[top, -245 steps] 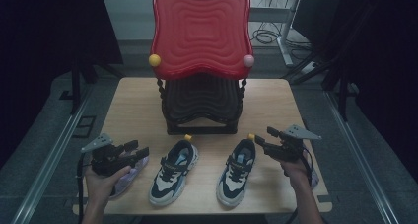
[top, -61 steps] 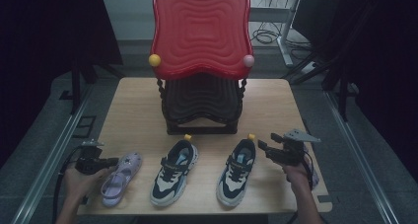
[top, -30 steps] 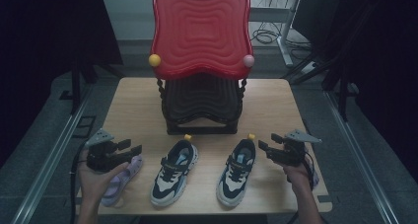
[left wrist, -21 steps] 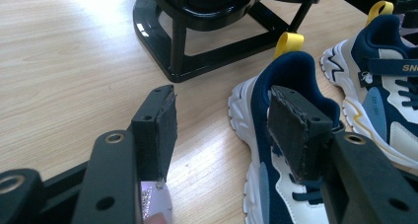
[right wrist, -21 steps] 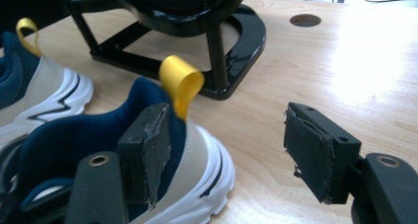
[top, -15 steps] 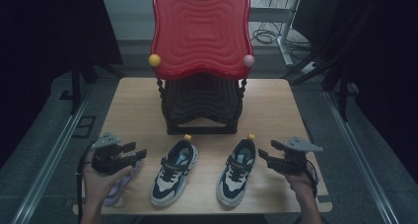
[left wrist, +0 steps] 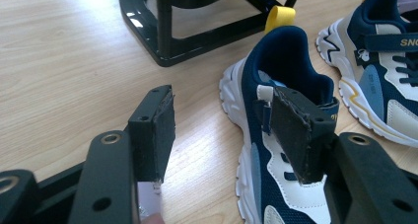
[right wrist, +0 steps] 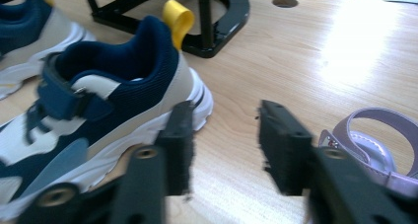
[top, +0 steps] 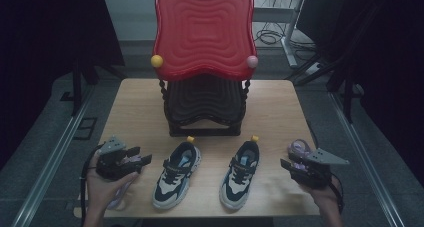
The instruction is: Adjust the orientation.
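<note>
Two navy and white sneakers with yellow heel tabs stand side by side at the table's front, the left sneaker [top: 176, 174] [left wrist: 281, 135] and the right sneaker [top: 241, 173] [right wrist: 93, 100]. My left gripper [top: 141, 155] [left wrist: 224, 123] is open just left of the left sneaker's heel, with nothing between its jaws. On the right, my right gripper [top: 287, 164] [right wrist: 226, 130] is open beside the right sneaker's heel, over bare wood. A lavender sandal [top: 299, 149] [right wrist: 374, 135] lies by the right gripper. Another lavender shoe [top: 119, 194] lies partly hidden under the left hand.
A black stand [top: 205, 112] [left wrist: 197, 31] [right wrist: 217, 17] carrying a large red wavy panel [top: 202, 32] occupies the table's middle back, with a yellow ball [top: 156, 61] and a pink ball [top: 251, 61] at its corners. The wooden table [top: 135, 107] is bare on both sides of the stand.
The left gripper swung out left, then returned beside the left sneaker. The right gripper drew back toward the table's near right corner, uncovering the lavender sandal.
</note>
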Demonstrator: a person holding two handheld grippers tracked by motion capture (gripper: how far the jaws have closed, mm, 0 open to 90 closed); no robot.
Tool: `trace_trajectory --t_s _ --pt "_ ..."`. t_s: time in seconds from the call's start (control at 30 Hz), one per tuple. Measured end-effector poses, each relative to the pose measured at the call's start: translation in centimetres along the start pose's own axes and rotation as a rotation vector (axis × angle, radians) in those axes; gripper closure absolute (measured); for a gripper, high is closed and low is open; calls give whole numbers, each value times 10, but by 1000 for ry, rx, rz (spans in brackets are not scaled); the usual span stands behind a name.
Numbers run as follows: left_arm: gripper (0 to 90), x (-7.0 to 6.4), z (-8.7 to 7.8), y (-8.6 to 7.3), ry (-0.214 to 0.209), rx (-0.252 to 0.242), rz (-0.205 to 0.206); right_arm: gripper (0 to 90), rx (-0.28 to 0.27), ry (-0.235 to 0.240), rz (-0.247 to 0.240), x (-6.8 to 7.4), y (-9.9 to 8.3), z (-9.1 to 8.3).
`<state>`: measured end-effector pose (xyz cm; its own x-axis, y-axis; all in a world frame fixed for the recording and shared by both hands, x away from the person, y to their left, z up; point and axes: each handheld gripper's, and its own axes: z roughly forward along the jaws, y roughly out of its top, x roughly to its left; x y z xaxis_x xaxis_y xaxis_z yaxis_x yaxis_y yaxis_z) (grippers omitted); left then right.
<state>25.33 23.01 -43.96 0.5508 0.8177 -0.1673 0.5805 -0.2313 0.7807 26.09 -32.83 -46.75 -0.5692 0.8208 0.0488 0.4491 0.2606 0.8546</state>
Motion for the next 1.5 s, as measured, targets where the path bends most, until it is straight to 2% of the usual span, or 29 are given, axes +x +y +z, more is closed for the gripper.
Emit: trace_trajectory --t_s 0.1,0.13,0.17,0.2,0.23,0.27,0.3,0.4,0.43,0.47,0.5,0.53,0.63,0.67,0.8,1.03,1.07,1.27,1.5 --pt "429 -4 2 0 -11 12 13 706 9 22 -11 -3 1 -5" --pt "429 -4 3 -1 -12 15 14 767 15 26 -18 -7 2 -7" --pt "428 -4 3 -1 -12 15 14 767 15 26 -18 -7 2 -7" --pt "428 -4 4 -1 -9 21 14 799 17 24 -22 -8 1 -7" --pt "428 -4 5 -2 -7 25 14 867 26 17 -22 -12 1 -9" --pt "428 -4 5 -2 -5 26 8 889 28 14 -20 -16 0 -10" --pt "428 -4 5 -2 -9 27 2 889 28 14 -20 -16 0 -10" --pt "429 -4 5 -1 -103 -1 -17 896 38 -8 -12 -29 -4 -19" --pt "429 -6 4 0 -106 -6 -5 896 32 -23 -4 -35 -5 -24" --pt "429 -8 4 0 -94 -3 4 896 18 -60 29 -49 -9 -35" --pt "429 -8 4 1 -92 -5 5 897 14 -71 40 -55 -12 -40" --pt "429 -8 4 1 -92 -5 5 897 14 -71 40 -55 -12 -40" --pt "430 -6 5 0 -70 -1 1 897 26 -108 64 -69 -21 -47" --pt "430 -6 5 0 -64 -2 2 897 58 -133 64 -76 -29 -49" --pt "434 -4 0 0 -56 -26 -6 897 83 -138 81 -86 -41 -49" --pt "433 -3 1 0 -41 -20 -6 897 136 -134 82 -85 -54 -42" --pt "434 -3 1 0 -44 -21 -4 897 140 -138 71 -84 -56 -41" --pt "433 -1 1 0 -41 -15 -10 897 143 -153 87 -85 -60 -47" --pt "430 0 3 -1 -50 2 -7 897 171 -150 79 -83 -64 -47"
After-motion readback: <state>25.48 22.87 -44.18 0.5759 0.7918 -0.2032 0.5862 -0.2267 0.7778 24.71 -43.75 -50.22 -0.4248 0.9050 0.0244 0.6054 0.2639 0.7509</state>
